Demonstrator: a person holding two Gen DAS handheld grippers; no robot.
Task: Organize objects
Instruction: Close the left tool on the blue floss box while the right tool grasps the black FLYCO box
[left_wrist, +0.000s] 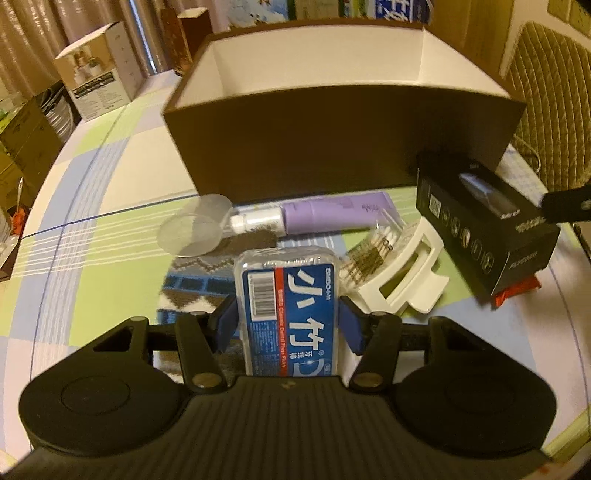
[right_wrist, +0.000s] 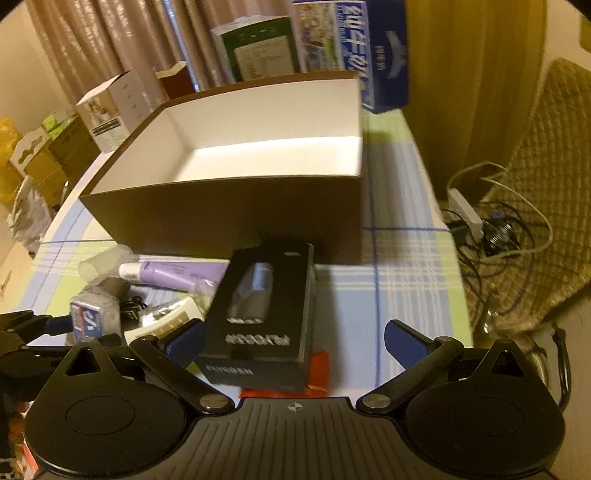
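The left gripper's (left_wrist: 290, 319) blue pads pinched the long sides of a clear dental floss pick box (left_wrist: 290, 314), its long axis running straight ahead toward the open brown box (left_wrist: 343, 155) on the checked tablecloth (left_wrist: 92, 229). The right gripper (right_wrist: 295, 341) tilted downward, fingers spread wide around a black carton (right_wrist: 264, 306) without a firm press. The carton's long axis likewise pointed at the brown box; a purple tube (left_wrist: 336, 216) lay crosswise between.

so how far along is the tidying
Nothing is packed: the brown box with the white inside looks empty. In hand: the left tool grips the blue floss-pick case; the open right tool straddles the black carton. The purple tube waits.
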